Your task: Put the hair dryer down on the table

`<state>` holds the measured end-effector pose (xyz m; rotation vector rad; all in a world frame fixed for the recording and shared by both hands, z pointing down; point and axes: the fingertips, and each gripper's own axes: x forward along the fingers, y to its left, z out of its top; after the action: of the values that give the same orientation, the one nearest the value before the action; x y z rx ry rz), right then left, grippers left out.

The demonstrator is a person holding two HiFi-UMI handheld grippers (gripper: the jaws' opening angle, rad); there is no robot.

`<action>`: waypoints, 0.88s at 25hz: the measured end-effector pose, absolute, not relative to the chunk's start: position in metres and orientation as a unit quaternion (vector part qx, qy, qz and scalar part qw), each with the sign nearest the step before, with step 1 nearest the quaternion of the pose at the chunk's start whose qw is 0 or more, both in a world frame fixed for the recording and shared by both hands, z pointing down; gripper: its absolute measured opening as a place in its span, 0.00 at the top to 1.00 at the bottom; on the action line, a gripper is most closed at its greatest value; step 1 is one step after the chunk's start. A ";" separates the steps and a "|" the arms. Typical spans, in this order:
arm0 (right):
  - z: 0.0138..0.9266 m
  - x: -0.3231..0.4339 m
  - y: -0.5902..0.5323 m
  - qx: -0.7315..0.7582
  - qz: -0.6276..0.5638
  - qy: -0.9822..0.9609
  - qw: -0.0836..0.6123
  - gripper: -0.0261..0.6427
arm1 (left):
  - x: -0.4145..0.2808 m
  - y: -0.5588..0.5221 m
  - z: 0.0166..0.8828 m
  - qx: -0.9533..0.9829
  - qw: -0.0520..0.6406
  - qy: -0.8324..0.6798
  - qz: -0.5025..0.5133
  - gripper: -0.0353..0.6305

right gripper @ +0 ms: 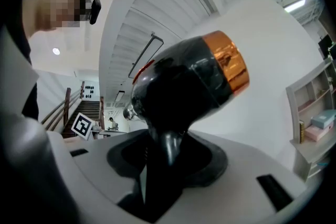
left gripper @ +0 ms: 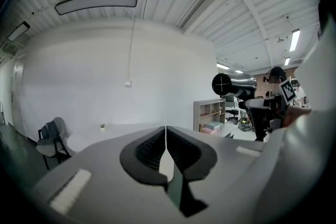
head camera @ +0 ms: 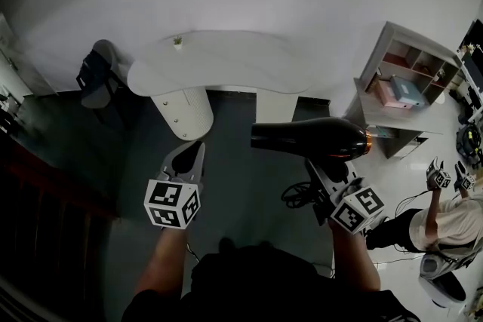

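Carry the hair dryer [head camera: 309,138], gripped by its handle [right gripper: 168,139] in the right claw [head camera: 323,173] right of centre, forward to the surface [head camera: 219,60] at upper middle, lower level, then release, left claw [head camera: 190,156] shut and empty.

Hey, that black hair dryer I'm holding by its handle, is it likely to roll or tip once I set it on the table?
Probably top-heavy: the hair dryer has a bulky barrel above the slim handle gripped by the right tongs. Its rounded barrel may roll on the table. The glossy shell looks slippery.
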<state>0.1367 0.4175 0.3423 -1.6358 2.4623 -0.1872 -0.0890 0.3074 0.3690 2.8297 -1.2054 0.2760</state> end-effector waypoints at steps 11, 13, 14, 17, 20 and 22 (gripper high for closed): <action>0.351 0.172 0.442 -0.557 -0.070 0.822 0.096 0.70 | -0.063 0.331 0.369 0.915 0.021 -0.394 0.090 0.92; 0.354 0.176 0.439 -0.559 -0.074 0.820 0.096 0.70 | -0.062 0.328 0.373 0.915 0.025 -0.393 0.092 0.92; 0.356 0.178 0.435 -0.561 -0.076 0.819 0.095 0.70 | -0.061 0.326 0.376 0.915 0.027 -0.392 0.093 0.92; 0.365 0.181 0.421 -0.565 -0.087 0.816 0.088 0.70 | -0.061 0.314 0.386 0.915 0.034 -0.391 0.098 0.92; 0.370 0.179 0.401 -0.565 -0.092 0.816 0.085 0.70 | -0.066 0.292 0.394 0.914 0.038 -0.392 0.100 0.92; 0.368 0.176 0.381 -0.563 -0.093 0.817 0.085 0.70 | -0.069 0.271 0.396 0.914 0.041 -0.392 0.098 0.92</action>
<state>0.1765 0.3809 0.3679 -1.6804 2.4353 -0.2781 -0.0687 0.2713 0.3956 2.7973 -1.2011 0.3005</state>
